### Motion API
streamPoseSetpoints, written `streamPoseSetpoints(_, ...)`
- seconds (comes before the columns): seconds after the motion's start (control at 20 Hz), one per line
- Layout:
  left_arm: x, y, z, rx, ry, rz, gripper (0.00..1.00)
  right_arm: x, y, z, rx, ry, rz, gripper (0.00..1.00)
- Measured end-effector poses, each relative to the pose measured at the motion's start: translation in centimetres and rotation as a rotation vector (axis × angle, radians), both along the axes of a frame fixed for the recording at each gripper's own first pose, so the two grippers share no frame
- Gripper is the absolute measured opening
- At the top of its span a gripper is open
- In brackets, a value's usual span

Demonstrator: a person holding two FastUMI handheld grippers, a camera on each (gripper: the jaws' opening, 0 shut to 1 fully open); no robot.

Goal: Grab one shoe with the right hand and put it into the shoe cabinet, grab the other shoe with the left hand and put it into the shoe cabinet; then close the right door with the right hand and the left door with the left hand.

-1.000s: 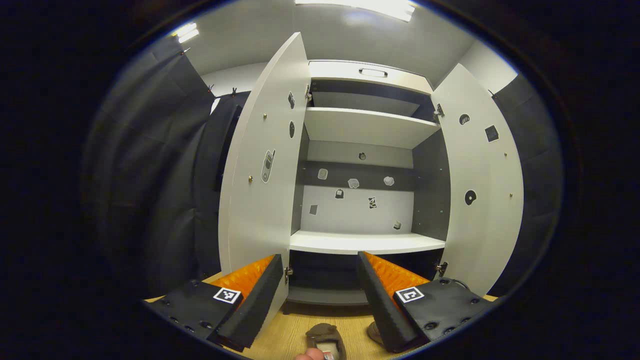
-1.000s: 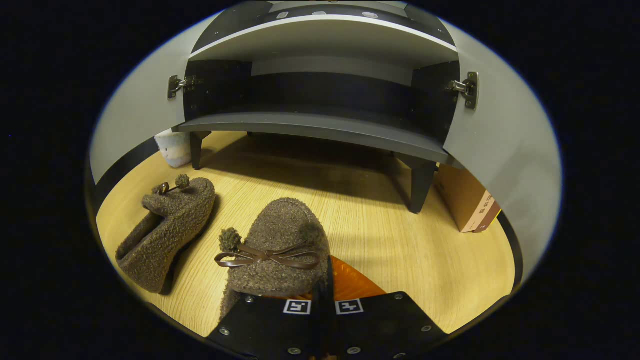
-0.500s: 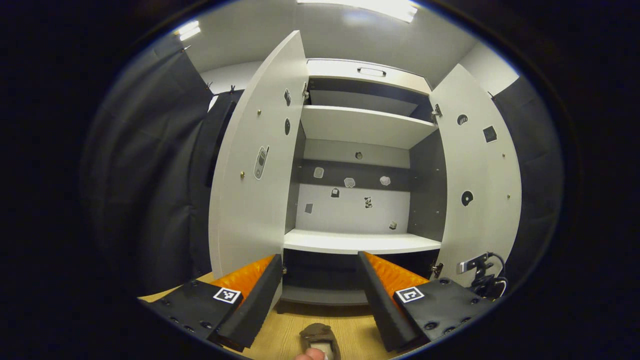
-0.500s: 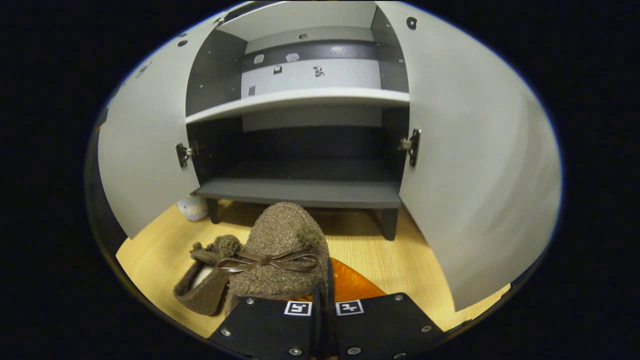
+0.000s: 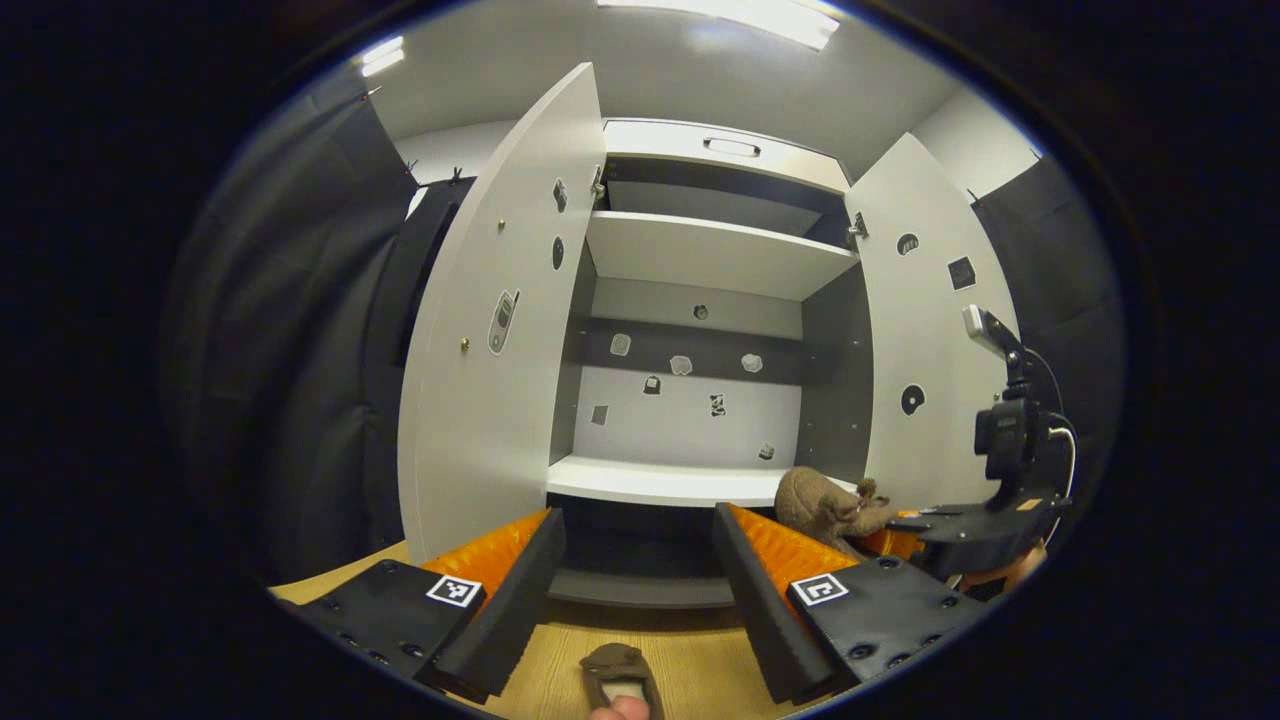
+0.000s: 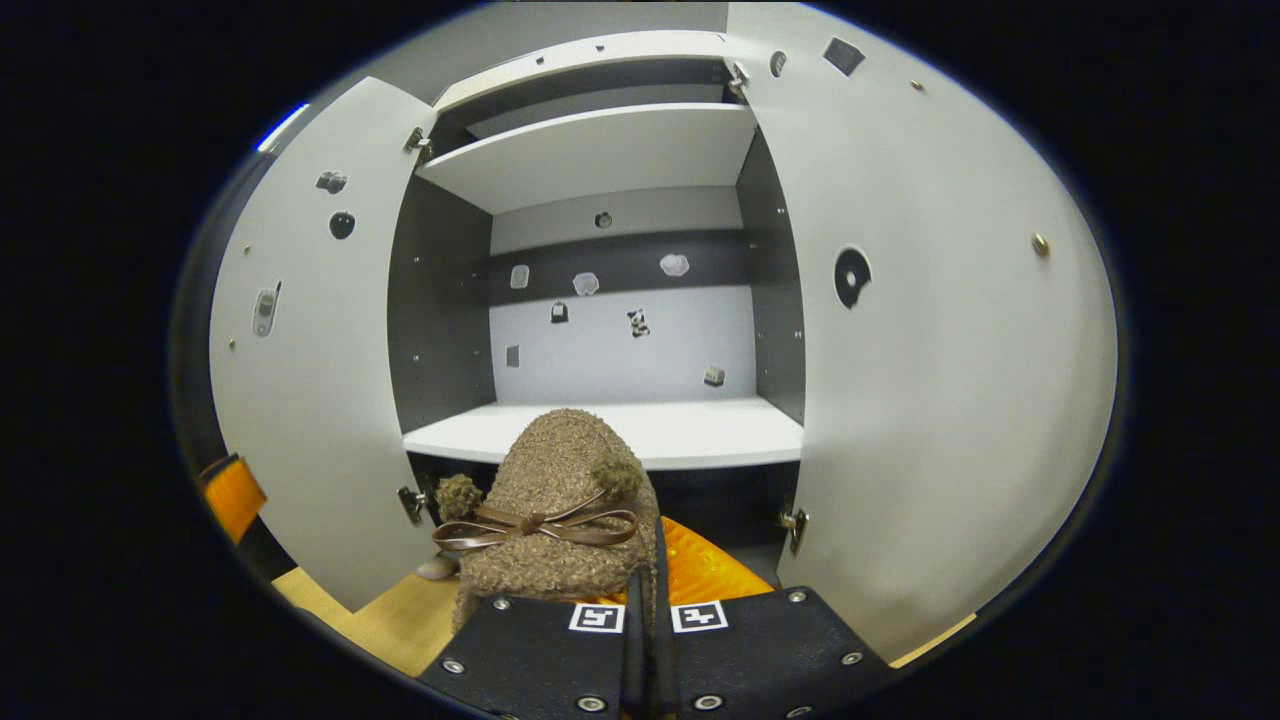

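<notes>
My right gripper (image 6: pixel 652 560) is shut on the rim of a brown fuzzy shoe (image 6: pixel 560 480) with a brown bow. It holds the shoe in the air, level with the cabinet's white middle shelf (image 6: pixel 640 432). The left gripper view shows the same shoe (image 5: pixel 822 505) and right gripper (image 5: pixel 975 535) at the right, near the right door (image 5: pixel 920 340). My left gripper (image 5: pixel 635 590) stands open and holds nothing, facing the open cabinet. The other brown shoe (image 5: pixel 620 678) lies on the wooden floor below it.
Both cabinet doors stand wide open, the left door (image 5: pixel 480 340) close beside my left finger. A dark bottom shelf (image 5: pixel 640 590) sits under the white shelf (image 5: pixel 670 483), and another white shelf (image 5: pixel 710 255) is higher up. Black cloth hangs on both sides.
The right gripper has lifted its shoe off the floor up to the middle shelf's height, so it now appears at the right of the left gripper view. The left gripper has barely shifted.
</notes>
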State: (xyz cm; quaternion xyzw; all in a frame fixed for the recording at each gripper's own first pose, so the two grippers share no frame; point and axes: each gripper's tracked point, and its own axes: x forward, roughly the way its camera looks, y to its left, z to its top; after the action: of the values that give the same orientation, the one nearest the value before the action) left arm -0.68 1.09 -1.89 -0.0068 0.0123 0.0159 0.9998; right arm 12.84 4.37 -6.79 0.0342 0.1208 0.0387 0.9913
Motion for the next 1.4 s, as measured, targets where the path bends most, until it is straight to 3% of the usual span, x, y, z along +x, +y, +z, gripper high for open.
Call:
streamPoseSetpoints(0.3, -0.5, 1.2, 0.2, 0.014, -0.004, 0.029, 0.97, 8.5, 1.5, 6.0, -0.055, -0.069, 0.009, 0.03)
streamPoseSetpoints(0.45, -0.7, 1.8, 0.3, 0.037, -0.007, 0.041, 0.94, 13.4, 1.1, 5.6, -0.079, -0.017, -0.015, 0.03)
streamPoseSetpoints(0.65, -0.6, 2.1, -0.1, 0.021, 0.011, 0.039, 0.96, 18.1, -1.1, 2.9, -0.137, 0.129, -0.105, 0.02)
streamPoseSetpoints(1.1, -0.4, 2.4, 0.0, 0.020, 0.008, 0.050, 0.96, 22.7, -2.2, -3.3, -0.046, 0.381, -0.159, 0.03)
streamPoseSetpoints(1.4, -0.7, 2.7, -0.3, 0.017, 0.015, 0.063, 0.96, 23.2, -2.3, -3.7, -0.020, 0.395, -0.160, 0.08)
